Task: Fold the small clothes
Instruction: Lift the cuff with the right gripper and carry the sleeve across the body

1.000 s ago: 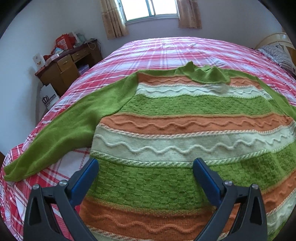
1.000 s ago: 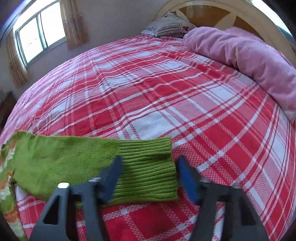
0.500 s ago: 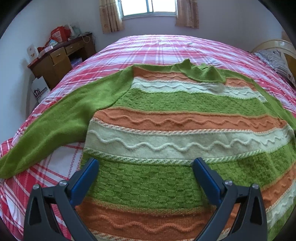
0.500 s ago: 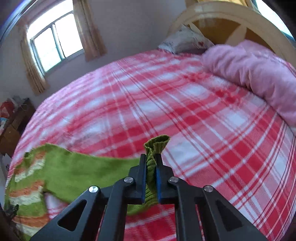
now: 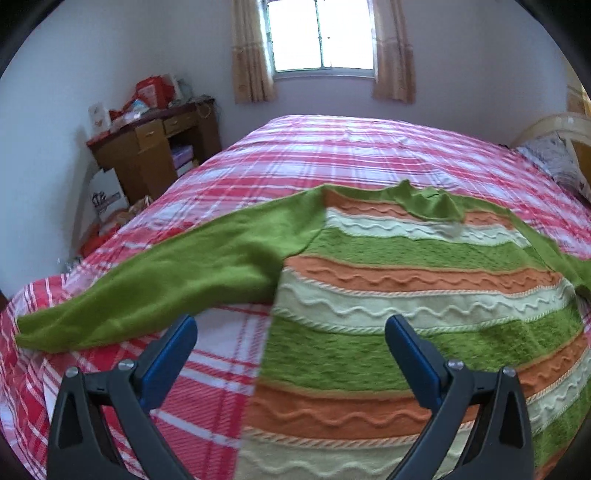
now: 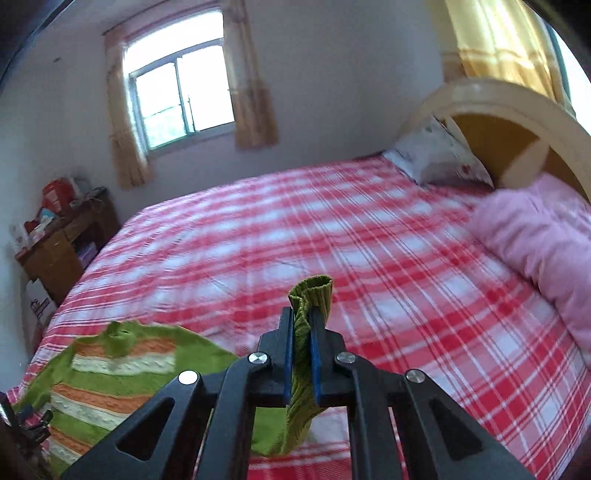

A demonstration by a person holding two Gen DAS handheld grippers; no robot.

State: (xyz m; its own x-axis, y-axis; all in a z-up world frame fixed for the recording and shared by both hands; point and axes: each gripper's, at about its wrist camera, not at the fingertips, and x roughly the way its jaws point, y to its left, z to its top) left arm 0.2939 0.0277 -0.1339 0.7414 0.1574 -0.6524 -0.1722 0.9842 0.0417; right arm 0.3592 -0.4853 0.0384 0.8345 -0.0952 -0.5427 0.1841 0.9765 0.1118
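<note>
A striped green, orange and cream knit sweater [image 5: 406, 291] lies flat on the red plaid bed [image 5: 351, 155]. Its plain green left sleeve [image 5: 166, 280] stretches out to the left. My left gripper [image 5: 291, 332] is open and empty, hovering over the sweater's lower left edge. My right gripper [image 6: 302, 325] is shut on the ribbed green cuff [image 6: 314, 291] of the other sleeve and holds it lifted above the bed. The sweater body shows at lower left in the right wrist view [image 6: 110, 373].
A wooden desk [image 5: 155, 147] with clutter stands left of the bed under a window [image 5: 319, 35]. A pink duvet [image 6: 535, 243], a pillow [image 6: 439, 155] and a curved headboard [image 6: 509, 107] lie at the right.
My right gripper closed on the sleeve cuff and lifted it off the bed. My left gripper shifted left, from over the sweater body to its left edge, staying open.
</note>
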